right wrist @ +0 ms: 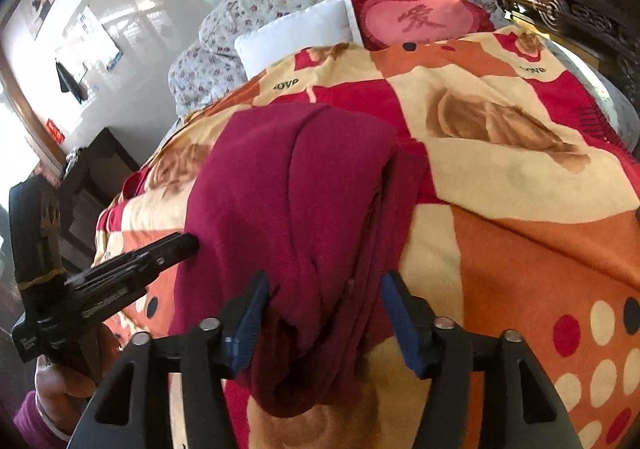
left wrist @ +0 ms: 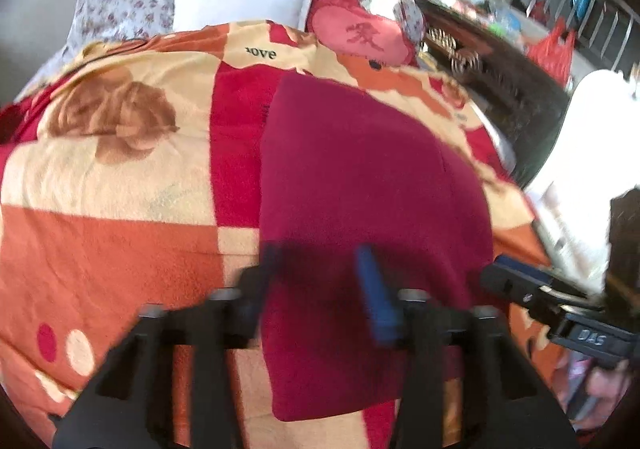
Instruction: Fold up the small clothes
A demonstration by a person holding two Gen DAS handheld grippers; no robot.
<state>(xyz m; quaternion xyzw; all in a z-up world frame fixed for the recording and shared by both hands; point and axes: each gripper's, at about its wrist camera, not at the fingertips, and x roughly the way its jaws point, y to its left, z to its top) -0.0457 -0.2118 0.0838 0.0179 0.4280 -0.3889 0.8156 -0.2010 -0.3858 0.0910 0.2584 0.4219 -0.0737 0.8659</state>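
Nearest the right wrist camera, the right gripper (right wrist: 322, 313) stands with its blue-padded fingers (right wrist: 248, 323) spread wide, straddling the near, bunched end of a dark red garment (right wrist: 304, 201) without pinching it; the cloth sits between the pads, and whether it touches either one is hard to tell. The left gripper (left wrist: 320, 281) is blurred in its own view, but its fingers also stand apart over the near part of the same garment, released and holding nothing. Seen from the right wrist view, its tip reaches the garment's left edge. The garment lies on a bed, on a patterned blanket (left wrist: 120, 177) of orange, cream and red squares, with its far end toward a white pillow (left wrist: 240, 5) and a pink heart cushion (left wrist: 356, 37). It looks already doubled lengthwise: one side is a smooth flat panel, the other shows a raised ridge and loose rolled folds near the right gripper. The fabric appears soft, knitted or fleecy, light and quite limp, so it should drape and sag when lifted and will not hold a crease by itself. It seems grippy rather than slick, and likely clings a little to the fuzzy blanket. A sound hold would be at the near corners or hem, pinching all layers together, one gripper to each side, so the layers do not slide apart.
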